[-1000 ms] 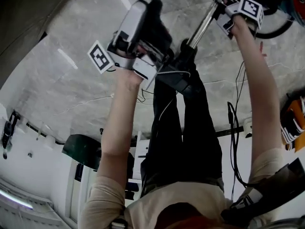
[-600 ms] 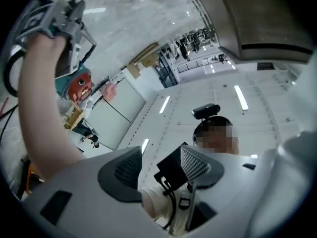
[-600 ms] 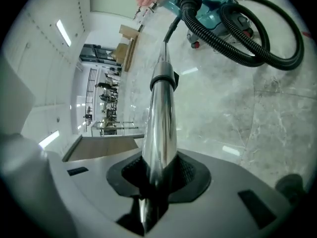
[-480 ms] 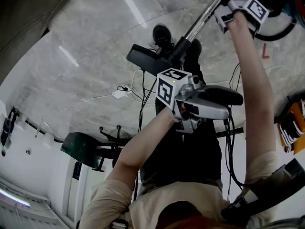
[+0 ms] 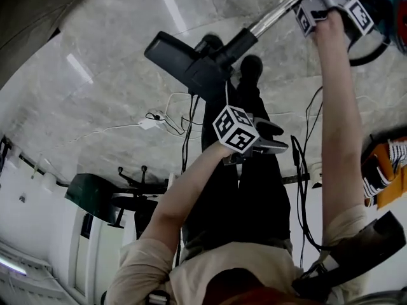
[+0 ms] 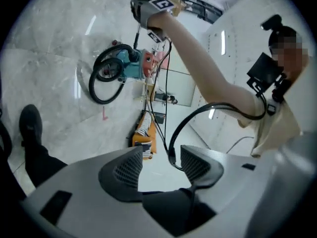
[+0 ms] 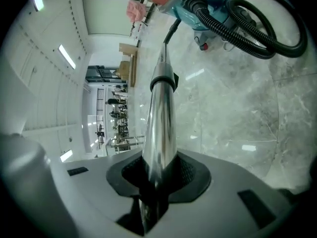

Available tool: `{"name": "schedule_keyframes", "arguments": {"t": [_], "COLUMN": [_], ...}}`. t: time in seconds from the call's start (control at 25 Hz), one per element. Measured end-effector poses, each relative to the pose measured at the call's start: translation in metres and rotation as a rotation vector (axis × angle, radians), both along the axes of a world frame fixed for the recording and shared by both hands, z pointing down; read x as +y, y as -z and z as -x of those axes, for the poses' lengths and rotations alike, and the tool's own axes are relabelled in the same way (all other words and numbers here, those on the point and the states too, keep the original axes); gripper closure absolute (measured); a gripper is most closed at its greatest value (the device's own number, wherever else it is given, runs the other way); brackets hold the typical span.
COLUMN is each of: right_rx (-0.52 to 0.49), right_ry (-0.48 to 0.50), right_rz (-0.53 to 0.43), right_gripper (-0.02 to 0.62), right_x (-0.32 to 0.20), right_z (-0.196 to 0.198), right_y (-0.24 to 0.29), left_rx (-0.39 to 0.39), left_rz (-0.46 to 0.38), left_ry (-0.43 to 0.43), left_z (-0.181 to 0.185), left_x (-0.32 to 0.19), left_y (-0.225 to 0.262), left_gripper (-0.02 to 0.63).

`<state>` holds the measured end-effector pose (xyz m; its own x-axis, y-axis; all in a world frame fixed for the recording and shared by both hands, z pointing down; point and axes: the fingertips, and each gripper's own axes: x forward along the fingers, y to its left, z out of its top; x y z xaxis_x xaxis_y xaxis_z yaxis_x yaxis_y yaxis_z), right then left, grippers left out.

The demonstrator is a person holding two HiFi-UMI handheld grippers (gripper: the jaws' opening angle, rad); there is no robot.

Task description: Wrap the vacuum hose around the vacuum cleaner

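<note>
Marble floor [image 5: 95, 107]. Metal tube [image 7: 161, 113] runs from floor head [image 5: 181, 56] toward vacuum cleaner [image 6: 130, 67]; right gripper [image 7: 158, 175] jaws, just closing, clamp it. Left gripper [image 6: 161, 165] jaws apart, empty.

A glossy grey marble floor [image 5: 95, 68] is stretching out under the left tool [image 6: 161, 163] and the right tool [image 7: 159, 175], mirroring overhead lights as pale streaks [image 5: 173, 8]. In the head view, left of the left tool, a dark green chair [image 5: 95, 196] is standing on a wheeled base near a white wall [image 5: 38, 246]. A white power strip [image 5: 147, 123] and thin cables [image 5: 188, 132] are lying on the floor between chair and tool. Ahead of the left tool, an orange thing [image 6: 143, 133] is sitting by a white wall where a light strip [image 6: 223, 42] is glowing. Beyond the right tool, to its left, tan boxes [image 7: 128, 58] are standing beside a bright hall.
</note>
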<state>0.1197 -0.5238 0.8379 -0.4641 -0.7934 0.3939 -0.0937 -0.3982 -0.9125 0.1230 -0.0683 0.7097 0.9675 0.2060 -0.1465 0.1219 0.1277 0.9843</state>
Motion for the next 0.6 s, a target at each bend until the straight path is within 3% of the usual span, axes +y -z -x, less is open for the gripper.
{"name": "schedule_keyframes", "arguments": {"t": [0.12,0.16,0.24,0.28,0.36,0.48,0.52,0.6], "right_rx": [-0.049,-0.068,-0.088,-0.090,-0.082,-0.066,-0.058,-0.007], "right_ry": [-0.079,-0.105,-0.144,-0.152,-0.140,-0.103,-0.092,-0.048], "right_rz": [-0.077,-0.112,-0.165,-0.173,-0.158,-0.144,-0.153,-0.147], "right_gripper": [0.500,0.500,0.500,0.500,0.500,0.500,0.500,0.500], "right_x": [-0.002,-0.007,-0.017,-0.020,-0.022,-0.025,-0.025,-0.019], "right_z": [0.011,0.016,0.026,0.030,0.030,0.015,0.008,-0.010], "right_y": [0.019,0.026,0.037,0.040,0.039,0.036,0.036,0.023], "left_rx": [0.129,0.142,0.095,0.058,0.021,0.084,0.113,0.154], "left_rz": [0.016,-0.022,-0.113,-0.111,-0.015,0.153,0.176,0.182], "left_ry": [0.001,-0.027,-0.139,-0.184,-0.173,-0.010,0.006,-0.045], "left_z": [-0.002,-0.005,-0.010,-0.010,-0.003,0.026,0.036,0.054], "left_x": [-0.016,-0.020,-0.011,-0.002,0.006,-0.010,-0.009,0.013], "left_y": [0.036,0.045,0.033,0.018,-0.008,-0.010,-0.005,0.004], "left_gripper": [0.359,0.359,0.359,0.359,0.359,0.359,0.362,0.362]}}
